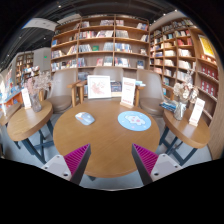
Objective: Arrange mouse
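Note:
A round wooden table (110,140) lies ahead of me. A small grey-blue mouse (85,118) sits on it, beyond my left finger. A round blue mouse pad (134,121) with a pale centre lies flat on the table, beyond my right finger and apart from the mouse. My gripper (111,165) is open and empty above the table's near part. Its magenta pads (75,158) stand wide apart with bare tabletop between them. Both objects are well ahead of the fingertips.
Two upright display cards (99,87) (128,92) stand at the table's far edge, with chairs (150,88) behind. Smaller wooden tables stand at the left (25,120) and right (190,128). Bookshelves (100,45) line the back walls.

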Available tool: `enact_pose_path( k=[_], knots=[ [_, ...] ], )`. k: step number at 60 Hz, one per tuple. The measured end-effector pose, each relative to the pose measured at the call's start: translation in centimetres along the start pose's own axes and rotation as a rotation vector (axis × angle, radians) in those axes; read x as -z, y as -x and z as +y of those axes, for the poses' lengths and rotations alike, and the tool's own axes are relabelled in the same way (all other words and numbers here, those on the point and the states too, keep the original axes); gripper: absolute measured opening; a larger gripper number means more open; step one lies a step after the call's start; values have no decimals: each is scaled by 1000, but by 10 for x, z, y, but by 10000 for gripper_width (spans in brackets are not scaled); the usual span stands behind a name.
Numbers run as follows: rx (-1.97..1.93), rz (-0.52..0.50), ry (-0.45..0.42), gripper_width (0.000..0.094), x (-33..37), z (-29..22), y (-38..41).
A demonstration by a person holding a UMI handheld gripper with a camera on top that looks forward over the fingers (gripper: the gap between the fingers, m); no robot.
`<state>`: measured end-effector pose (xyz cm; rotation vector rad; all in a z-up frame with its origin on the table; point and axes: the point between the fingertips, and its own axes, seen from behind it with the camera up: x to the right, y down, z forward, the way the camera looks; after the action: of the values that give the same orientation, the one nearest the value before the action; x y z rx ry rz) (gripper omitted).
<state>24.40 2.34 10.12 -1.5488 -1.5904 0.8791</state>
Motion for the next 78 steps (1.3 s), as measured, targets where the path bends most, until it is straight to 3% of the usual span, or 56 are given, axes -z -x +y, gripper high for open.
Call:
enact_pose_path(
  k=[34,57,78],
  knots=[
    [51,-84,15,854,-86,-11,115],
    [90,-62,-20,854,-194,-40,131],
    [98,-49,50,852,-274,-45,133]
  ],
)
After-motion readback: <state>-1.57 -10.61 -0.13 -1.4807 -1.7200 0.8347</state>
